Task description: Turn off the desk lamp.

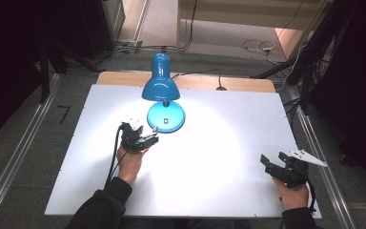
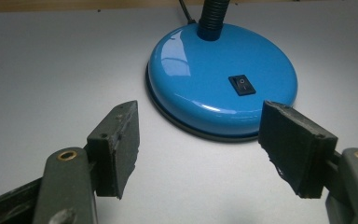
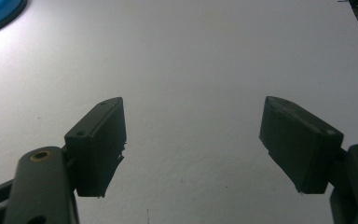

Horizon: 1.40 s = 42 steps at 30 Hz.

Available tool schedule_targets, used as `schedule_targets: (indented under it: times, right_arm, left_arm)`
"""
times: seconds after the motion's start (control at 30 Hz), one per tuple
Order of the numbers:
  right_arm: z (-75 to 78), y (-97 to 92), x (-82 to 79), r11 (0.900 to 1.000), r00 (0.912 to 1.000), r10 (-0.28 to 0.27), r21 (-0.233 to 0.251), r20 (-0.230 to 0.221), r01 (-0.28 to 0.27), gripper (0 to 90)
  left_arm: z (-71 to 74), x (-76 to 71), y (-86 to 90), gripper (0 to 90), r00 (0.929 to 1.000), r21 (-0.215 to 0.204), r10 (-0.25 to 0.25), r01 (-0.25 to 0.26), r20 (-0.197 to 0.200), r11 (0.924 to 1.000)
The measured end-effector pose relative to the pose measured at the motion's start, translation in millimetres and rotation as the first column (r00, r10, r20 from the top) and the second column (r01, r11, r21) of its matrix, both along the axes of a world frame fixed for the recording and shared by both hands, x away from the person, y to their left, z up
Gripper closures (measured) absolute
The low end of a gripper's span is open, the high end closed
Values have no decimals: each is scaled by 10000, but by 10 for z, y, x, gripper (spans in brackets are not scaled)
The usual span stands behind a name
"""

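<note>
Your left gripper (image 2: 198,149), jaws spread empty, faces the lamp (image 2: 223,84) at 12 o'clock; its glossy base looks slippery and heavy, so grip the ribbed neck (image 2: 213,21).

You are wearing dark sleeves (image 1: 106,200); your black grippers (image 1: 140,138) are trailing black cables (image 1: 114,155) and showing brass-coloured rivets (image 2: 67,155).

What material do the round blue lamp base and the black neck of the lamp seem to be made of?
Round blue lamp base: probably painted metal, glossy; it shows sharp reflections. Black ribbed lamp neck: looks like a flexible ribbed tube, plastic or coated metal; unclear which.
</note>
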State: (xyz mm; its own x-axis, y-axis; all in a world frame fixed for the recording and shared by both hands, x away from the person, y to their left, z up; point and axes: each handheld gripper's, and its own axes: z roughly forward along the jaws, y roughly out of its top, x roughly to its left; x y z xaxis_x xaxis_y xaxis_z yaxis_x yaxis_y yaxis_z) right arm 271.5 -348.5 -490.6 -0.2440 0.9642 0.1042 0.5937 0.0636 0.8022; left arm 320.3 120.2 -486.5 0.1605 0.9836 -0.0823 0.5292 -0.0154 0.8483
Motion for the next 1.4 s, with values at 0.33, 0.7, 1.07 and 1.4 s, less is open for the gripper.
schedule_targets:
  times: [0.33, 0.7, 1.07, 1.4]
  right_arm:
    - [-1, 0, 2, 10000, 10000, -3, 13, -26, 3, 214]
    - [-2, 2, 6, 10000, 10000, 26, 14, -34, -26, 214]
    - [-5, -1, 11, 10000, 10000, 71, 34, -29, -71, 214]
    - [-9, -1, 15, 9999, 9999, 110, 31, -44, -110, 214]
  left_arm:
    - [-50, 88, -73, 371, 10000, 169, -23, 22, 68, 9999]
    - [-89, 178, -111, 498, 9997, 141, -127, 124, 201, 9998]
    - [-123, 305, -215, 683, 9988, 199, -289, 282, 389, 9994]
    - [-108, 381, -283, 900, 9968, -24, -680, 682, 431, 9977]
